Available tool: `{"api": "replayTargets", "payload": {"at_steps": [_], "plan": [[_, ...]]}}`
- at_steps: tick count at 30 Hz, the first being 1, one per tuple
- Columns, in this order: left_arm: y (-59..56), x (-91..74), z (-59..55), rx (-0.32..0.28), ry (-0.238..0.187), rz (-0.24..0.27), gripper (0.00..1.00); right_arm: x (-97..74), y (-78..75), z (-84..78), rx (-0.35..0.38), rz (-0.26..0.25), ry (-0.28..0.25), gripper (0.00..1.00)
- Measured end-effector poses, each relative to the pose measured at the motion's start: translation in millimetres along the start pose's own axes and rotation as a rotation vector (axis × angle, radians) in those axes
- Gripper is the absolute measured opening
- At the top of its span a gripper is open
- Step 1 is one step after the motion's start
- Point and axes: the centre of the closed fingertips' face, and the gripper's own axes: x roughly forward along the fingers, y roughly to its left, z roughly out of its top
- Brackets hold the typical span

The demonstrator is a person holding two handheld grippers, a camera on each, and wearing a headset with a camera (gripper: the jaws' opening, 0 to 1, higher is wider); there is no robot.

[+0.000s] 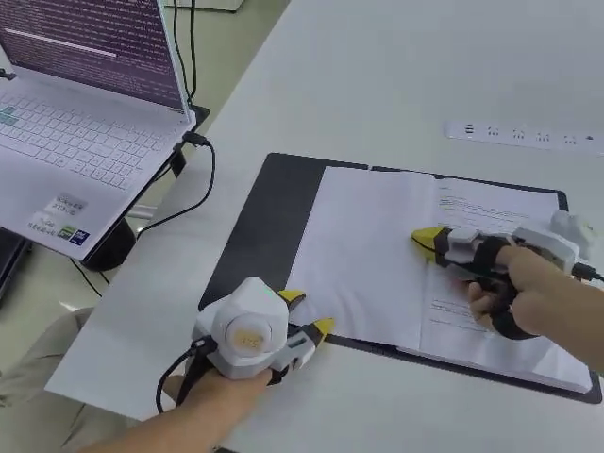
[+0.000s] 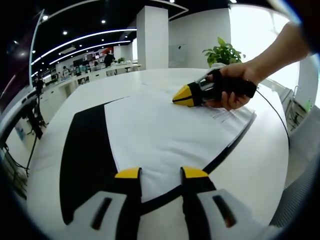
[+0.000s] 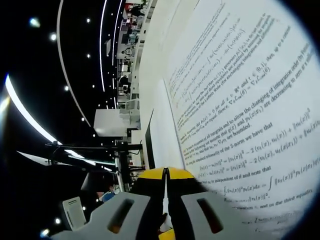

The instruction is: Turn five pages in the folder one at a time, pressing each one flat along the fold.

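Right, I've got the folder (image 1: 264, 226) lying open on the white table (image 1: 377, 75), black inside cover out to the left. A turned sheet (image 1: 368, 255) lies blank side up across it, and the printed page (image 1: 453, 311) lies on the right. My right gripper (image 1: 427, 238) has its yellow tips closed tight together with nothing between them. They sit down on the paper right at the fold (image 1: 422, 311), where the blank sheet meets the printed one. From its own view the print runs huge and close alongside the tips, so I judge I'm pressing the crease flat here. My left gripper (image 1: 308, 313) sits at the near edge of the folder, jaws apart and empty, tips just at the bottom border of the blank sheet and, as far as I can see, not gripping it. As for the count: at least one sheet is over on the left and looks fairly flat, but I can't tell from here how many are stacked under it, so I can't call which of the five this is. What's left, I reckon, is finishing this press along the fold, then lifting the next printed page from the right side and pressing that one too. The laptop (image 1: 85, 123) and the power strip (image 1: 524, 135) sit well apart from the work.
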Motion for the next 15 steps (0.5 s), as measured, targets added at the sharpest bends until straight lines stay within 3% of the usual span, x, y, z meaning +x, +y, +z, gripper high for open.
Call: {"api": "replayTargets", "payload": {"at_steps": [15], "plan": [[0.2, -2.3, -1.8, -0.002, -0.004, 0.001, 0.30, -16.7, -13.3, -40.0, -0.019, -0.015, 0.071, 0.00]]}}
